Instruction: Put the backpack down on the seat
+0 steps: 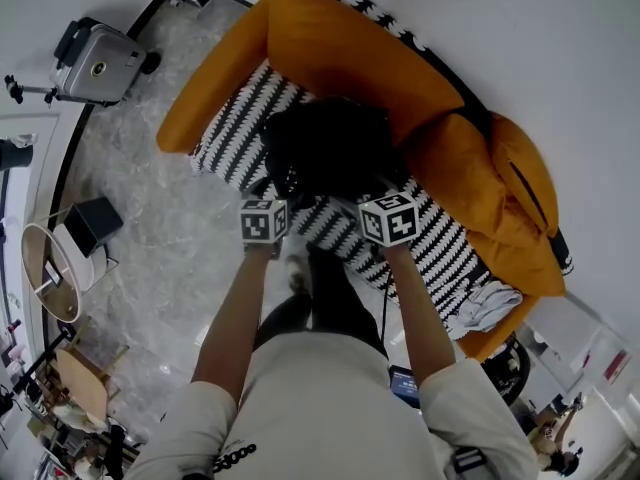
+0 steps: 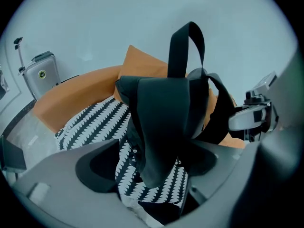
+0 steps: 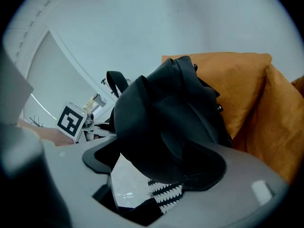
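Observation:
A black backpack rests upright on the sofa's black-and-white patterned seat, leaning toward the orange back cushion. My left gripper is at the bag's near left side and my right gripper at its near right. In the left gripper view the jaws stand wide apart, with a broad black strap hanging loosely between them. In the right gripper view the jaws are also spread wide, and the bag's rounded body bulges into the gap and lies against the right pad.
A silver suitcase stands on the marble floor at the far left. A small round table and a dark box sit to my left. A white cloth lies at the seat's right end, beside more orange cushions.

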A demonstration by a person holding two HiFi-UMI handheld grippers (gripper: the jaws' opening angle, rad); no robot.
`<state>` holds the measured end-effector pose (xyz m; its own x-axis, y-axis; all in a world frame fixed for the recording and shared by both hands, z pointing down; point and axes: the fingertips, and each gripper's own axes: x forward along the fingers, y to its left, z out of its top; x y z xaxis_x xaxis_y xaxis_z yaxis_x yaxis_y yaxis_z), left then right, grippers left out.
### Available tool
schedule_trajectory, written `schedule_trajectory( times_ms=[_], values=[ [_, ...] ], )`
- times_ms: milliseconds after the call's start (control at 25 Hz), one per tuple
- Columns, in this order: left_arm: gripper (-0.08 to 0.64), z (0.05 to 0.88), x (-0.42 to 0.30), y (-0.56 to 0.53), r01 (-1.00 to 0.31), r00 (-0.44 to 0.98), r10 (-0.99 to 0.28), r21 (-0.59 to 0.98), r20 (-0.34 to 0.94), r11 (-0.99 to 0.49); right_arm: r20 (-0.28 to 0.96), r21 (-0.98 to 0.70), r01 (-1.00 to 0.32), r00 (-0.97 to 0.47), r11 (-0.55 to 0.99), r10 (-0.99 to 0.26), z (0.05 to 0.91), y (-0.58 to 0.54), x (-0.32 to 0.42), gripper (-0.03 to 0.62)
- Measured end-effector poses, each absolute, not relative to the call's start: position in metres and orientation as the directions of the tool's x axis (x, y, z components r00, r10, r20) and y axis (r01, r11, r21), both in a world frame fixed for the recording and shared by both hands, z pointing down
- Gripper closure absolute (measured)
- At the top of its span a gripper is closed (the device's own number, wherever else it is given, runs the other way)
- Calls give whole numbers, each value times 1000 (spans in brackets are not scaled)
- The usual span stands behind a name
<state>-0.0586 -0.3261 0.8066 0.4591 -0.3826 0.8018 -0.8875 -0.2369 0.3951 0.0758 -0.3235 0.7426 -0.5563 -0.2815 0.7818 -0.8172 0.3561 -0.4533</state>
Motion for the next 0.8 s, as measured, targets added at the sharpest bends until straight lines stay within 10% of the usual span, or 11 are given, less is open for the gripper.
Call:
schedule_trajectory(
  times_ms=[800],
  values=[
    [179, 761, -137, -266, -915, 403, -468, 365, 786, -175, 749, -345, -908, -420, 239, -513, 672, -294, 138, 193]
  ],
)
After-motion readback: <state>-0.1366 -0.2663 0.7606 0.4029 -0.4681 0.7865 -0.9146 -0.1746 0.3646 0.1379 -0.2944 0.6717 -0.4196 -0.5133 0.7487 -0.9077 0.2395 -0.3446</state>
